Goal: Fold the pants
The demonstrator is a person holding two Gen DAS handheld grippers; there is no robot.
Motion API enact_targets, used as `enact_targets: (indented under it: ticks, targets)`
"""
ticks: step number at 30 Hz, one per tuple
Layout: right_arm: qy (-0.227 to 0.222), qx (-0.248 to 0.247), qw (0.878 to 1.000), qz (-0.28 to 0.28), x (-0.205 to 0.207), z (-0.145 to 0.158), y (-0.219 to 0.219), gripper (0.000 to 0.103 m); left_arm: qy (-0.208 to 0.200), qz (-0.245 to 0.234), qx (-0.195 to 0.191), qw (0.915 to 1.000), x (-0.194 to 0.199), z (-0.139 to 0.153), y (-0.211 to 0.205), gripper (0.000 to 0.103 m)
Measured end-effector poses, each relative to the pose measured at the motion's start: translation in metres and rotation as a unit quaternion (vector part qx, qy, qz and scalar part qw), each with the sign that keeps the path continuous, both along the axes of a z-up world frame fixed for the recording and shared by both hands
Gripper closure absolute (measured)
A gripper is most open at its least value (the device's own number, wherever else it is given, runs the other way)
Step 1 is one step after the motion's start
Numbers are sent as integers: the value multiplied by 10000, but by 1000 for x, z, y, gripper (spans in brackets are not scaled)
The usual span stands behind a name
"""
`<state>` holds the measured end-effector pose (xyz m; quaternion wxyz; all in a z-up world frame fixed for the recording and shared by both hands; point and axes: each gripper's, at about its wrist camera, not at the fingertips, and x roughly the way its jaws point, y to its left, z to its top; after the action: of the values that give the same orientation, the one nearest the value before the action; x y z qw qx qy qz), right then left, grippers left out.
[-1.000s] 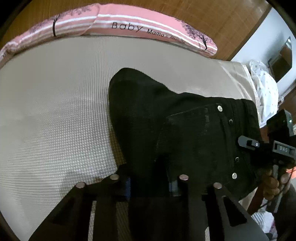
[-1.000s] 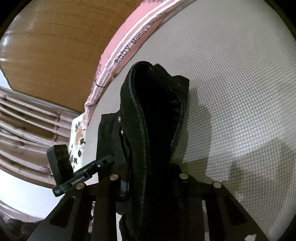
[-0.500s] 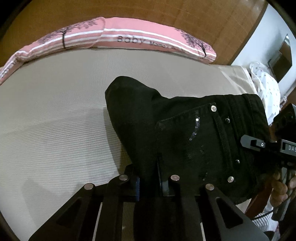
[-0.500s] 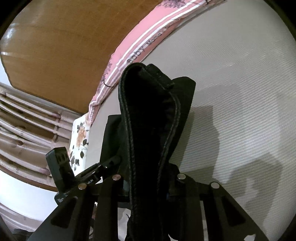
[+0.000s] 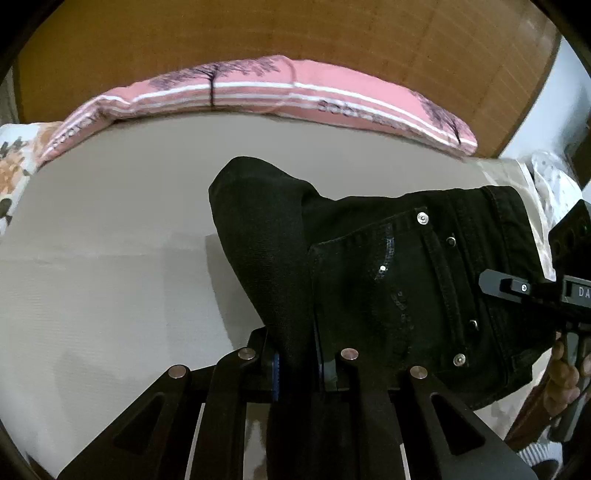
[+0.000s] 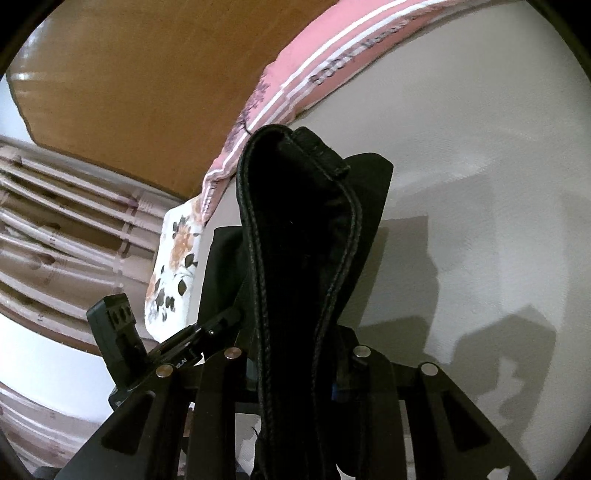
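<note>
— Pants [image 5: 388,280]: where do we have them?
— Black, lifted off the beige bed [image 5: 110,266], hanging between our two grippers, with the pink pillow [image 5: 295,92] beyond at the wooden headboard [image 5: 295,33].
— And our grips?
— Our left gripper [image 5: 297,365] is clamped on a fold of the fabric; our right gripper [image 6: 299,354] pinches the thick seamed waistband edge.

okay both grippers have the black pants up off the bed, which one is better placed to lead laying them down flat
Likely the left gripper: it pinches the black pants at the inner edge, facing open bed. The right gripper clamps the waistband edge.
</note>
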<state>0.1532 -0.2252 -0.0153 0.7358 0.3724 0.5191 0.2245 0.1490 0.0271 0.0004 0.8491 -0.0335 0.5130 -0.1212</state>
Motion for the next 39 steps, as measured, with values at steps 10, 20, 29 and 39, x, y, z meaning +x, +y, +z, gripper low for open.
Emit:
enact_targets:
  ticks: [10,20,29,39]
  targets:
    - [-21,64,9997,215,45,0,30,80,-142,259,31,9996,34,8,35,89]
    - [58,38,9995,307,89,-6,51,80,-113,431,2,9990,78,1,59,89]
    - [121,-39,9996,259,125,-11,57,80,-89,394,-3,9992,120,-8,66,89]
    - [18,-831,9962,266,147,-36,56,76,27,502,89,9987,140,-57,81,68]
